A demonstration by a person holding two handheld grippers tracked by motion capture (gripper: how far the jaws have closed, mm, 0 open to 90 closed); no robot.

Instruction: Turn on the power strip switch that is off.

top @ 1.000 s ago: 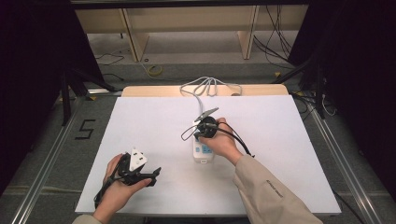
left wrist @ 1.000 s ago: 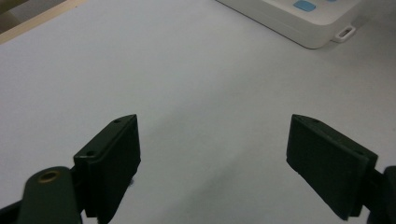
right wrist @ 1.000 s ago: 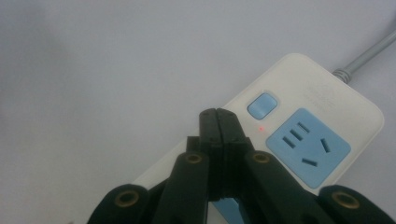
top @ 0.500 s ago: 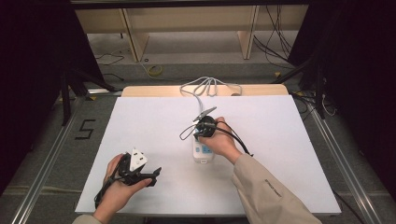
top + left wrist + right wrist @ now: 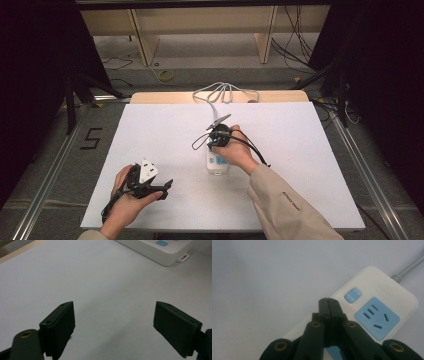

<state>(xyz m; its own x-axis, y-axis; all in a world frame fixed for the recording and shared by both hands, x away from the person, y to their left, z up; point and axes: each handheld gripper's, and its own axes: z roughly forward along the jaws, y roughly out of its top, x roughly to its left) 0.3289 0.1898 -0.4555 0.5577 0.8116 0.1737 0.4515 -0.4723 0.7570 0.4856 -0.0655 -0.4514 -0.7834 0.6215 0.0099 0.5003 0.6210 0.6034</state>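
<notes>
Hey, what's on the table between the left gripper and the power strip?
Nothing: bare white table lies between the open left gripper and the power strip, as the left gripper view shows.

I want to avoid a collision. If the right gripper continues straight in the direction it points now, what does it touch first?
Probably the power strip: the right gripper, jaws shut, points down at its top beside the blue switch. The gap is unclear.

white power strip (image 5: 372, 315), blue sockets, seemingly red light.

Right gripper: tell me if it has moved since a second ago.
No. The right gripper stays over the power strip, at the same place against the table's far edge.
</notes>
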